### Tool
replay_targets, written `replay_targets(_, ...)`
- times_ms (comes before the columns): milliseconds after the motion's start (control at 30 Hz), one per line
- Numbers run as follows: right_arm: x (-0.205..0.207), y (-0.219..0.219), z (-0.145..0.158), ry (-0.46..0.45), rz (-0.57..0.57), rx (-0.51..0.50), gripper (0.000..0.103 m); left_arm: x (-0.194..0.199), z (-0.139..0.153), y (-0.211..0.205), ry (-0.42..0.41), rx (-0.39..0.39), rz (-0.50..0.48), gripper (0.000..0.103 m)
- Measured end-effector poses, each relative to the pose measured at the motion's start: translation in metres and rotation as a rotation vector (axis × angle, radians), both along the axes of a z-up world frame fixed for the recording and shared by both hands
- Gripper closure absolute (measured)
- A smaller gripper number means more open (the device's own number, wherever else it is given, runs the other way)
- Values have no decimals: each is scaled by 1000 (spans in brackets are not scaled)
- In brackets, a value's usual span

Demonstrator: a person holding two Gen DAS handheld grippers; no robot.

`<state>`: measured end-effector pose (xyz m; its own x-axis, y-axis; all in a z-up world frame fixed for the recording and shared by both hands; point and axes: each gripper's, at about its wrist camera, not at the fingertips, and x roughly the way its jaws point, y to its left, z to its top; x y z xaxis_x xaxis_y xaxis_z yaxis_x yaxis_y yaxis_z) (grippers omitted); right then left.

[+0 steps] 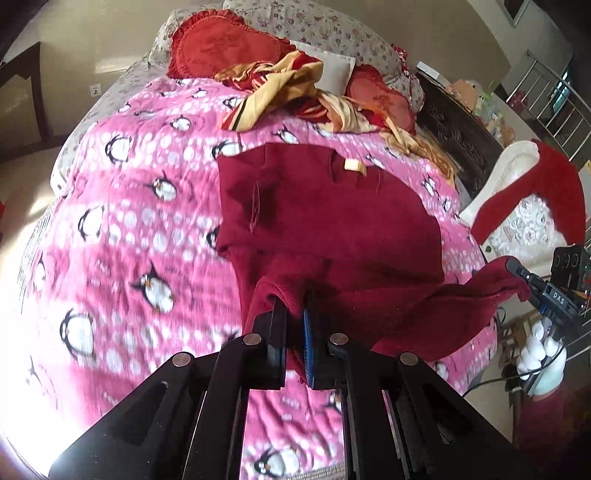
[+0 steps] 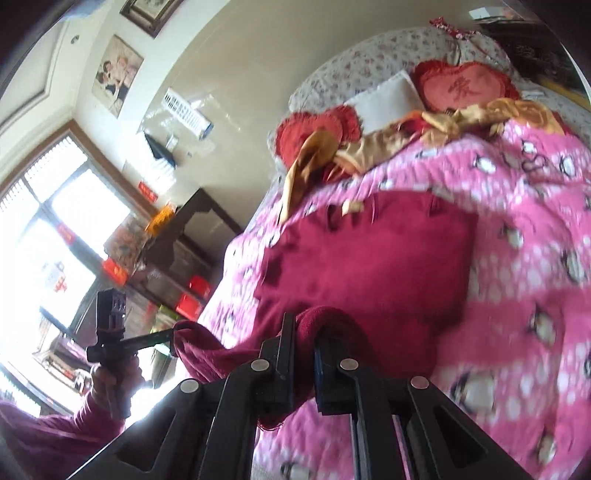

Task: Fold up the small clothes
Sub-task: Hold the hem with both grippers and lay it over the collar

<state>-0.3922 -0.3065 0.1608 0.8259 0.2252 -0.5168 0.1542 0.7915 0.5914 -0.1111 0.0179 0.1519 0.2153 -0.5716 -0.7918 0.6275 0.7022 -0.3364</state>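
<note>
A small dark red garment (image 1: 332, 206) with a tan label (image 1: 352, 165) lies spread on the pink penguin blanket (image 1: 129, 206). Its near edge is lifted off the bed. My left gripper (image 1: 293, 301) is shut on one near corner of that edge, with cloth bunched between the fingers. My right gripper (image 1: 515, 267) pinches the other corner at the right, and the hem hangs taut between the two. In the right wrist view the right gripper (image 2: 304, 326) is shut on a fold of the garment (image 2: 369, 251). The left gripper (image 2: 171, 334) holds the far corner at the left.
A crumpled gold and red cloth (image 1: 280, 92) and red heart cushions (image 1: 221, 44) lie at the head of the bed by floral pillows (image 1: 317, 26). A dark carved cabinet (image 1: 458, 136) and a chair draped in red (image 1: 532, 192) stand to the right of the bed. A window (image 2: 44, 229) glares at left.
</note>
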Motion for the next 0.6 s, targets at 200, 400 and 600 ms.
replay_targets(200,60,-61,-7,40,-117,-30,96,72,-13,-60,-14,28,59,97)
replay_targets(400,112,-104,-43,130,-174,-10,96,117,-43,-104,12,84,74,97)
replay_targets(600,146,-149,-94,220,-221,150,95,145,-64,-119,77,65,83,91)
